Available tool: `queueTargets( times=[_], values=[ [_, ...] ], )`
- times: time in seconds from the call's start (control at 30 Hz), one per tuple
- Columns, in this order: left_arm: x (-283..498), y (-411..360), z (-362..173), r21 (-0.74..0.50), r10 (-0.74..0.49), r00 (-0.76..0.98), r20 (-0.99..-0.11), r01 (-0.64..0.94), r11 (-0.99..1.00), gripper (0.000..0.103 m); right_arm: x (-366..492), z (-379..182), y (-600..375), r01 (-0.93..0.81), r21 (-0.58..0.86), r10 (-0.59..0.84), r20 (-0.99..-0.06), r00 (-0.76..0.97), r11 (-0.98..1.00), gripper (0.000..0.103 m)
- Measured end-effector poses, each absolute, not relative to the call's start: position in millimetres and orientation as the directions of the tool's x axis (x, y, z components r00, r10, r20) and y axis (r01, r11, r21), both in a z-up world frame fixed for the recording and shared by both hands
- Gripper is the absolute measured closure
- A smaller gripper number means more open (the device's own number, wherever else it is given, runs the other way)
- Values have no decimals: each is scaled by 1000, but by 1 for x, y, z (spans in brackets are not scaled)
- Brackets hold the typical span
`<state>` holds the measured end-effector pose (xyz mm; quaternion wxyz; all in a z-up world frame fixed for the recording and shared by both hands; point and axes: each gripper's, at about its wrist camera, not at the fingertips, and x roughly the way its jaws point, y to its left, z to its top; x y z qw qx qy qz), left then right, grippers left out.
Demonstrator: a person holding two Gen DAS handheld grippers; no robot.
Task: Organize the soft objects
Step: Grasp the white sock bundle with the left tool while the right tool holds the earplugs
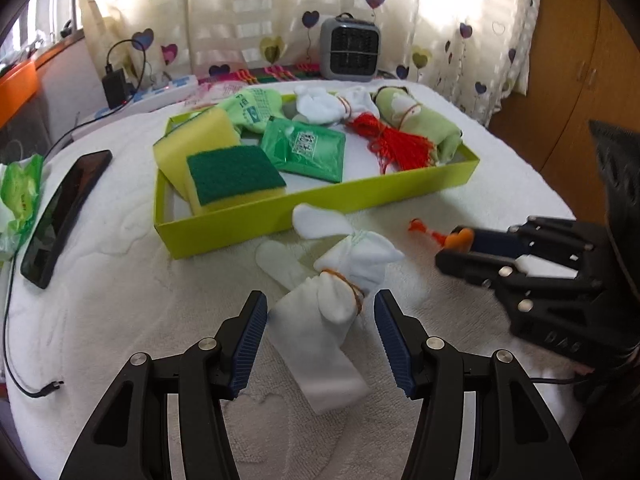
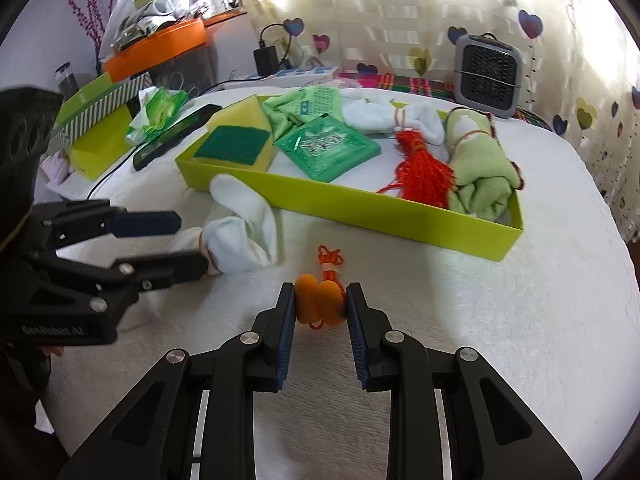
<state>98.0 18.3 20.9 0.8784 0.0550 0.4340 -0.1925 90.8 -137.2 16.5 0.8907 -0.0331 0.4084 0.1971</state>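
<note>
Currently:
tray (image 1: pixel 320 204): sponges, packet, socks, tassel, cloth in
right gripper (image 2: pixel 320 304): clamped on earplugs (image 2: pixel 320 304)
left gripper (image 1: pixel 320 320): open around sock bundle (image 1: pixel 344 272)
left: both, near tray's front edge

A room in a home, heart-print curtains (image 1: pixel 280 20) at a sunny window, small grey heater (image 1: pixel 349 49), wooden cupboard (image 1: pixel 572 80), phone (image 1: pixel 66 212) charging on a white towel-covered bench (image 1: pixel 500 184)

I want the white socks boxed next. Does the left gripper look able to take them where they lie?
Probably yes. The left gripper stands open with the white sock bundle lying between its fingers, nothing on top. The right gripper, shut on the orange earplugs, sits off to the side.
</note>
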Motion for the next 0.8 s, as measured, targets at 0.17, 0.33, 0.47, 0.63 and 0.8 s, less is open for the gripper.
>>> queueTargets(
  times=[0.17, 0.33, 0.47, 0.63, 0.8],
  values=[
    [98, 16, 20, -68, -291, 546, -786, 391, 918, 48, 90, 18, -148, -348, 112, 315, -731, 605, 931, 77],
    [97, 11, 19, -54, -279, 547, -789, 391, 919, 48, 89, 19, -155, -329, 127, 314, -723, 616, 936, 77],
    [99, 8, 16, -39, -257, 548, -796, 377, 925, 48, 89, 19, -158, -323, 135, 317, -718, 619, 937, 77],
    [100, 6, 15, -29, -247, 552, -796, 373, 927, 48, 89, 19, -159, -321, 143, 322, -715, 620, 936, 77],
    [102, 9, 14, -36, -242, 558, -794, 355, 934, 53, 89, 19, -159, -323, 149, 327, -714, 619, 935, 77]
  ],
)
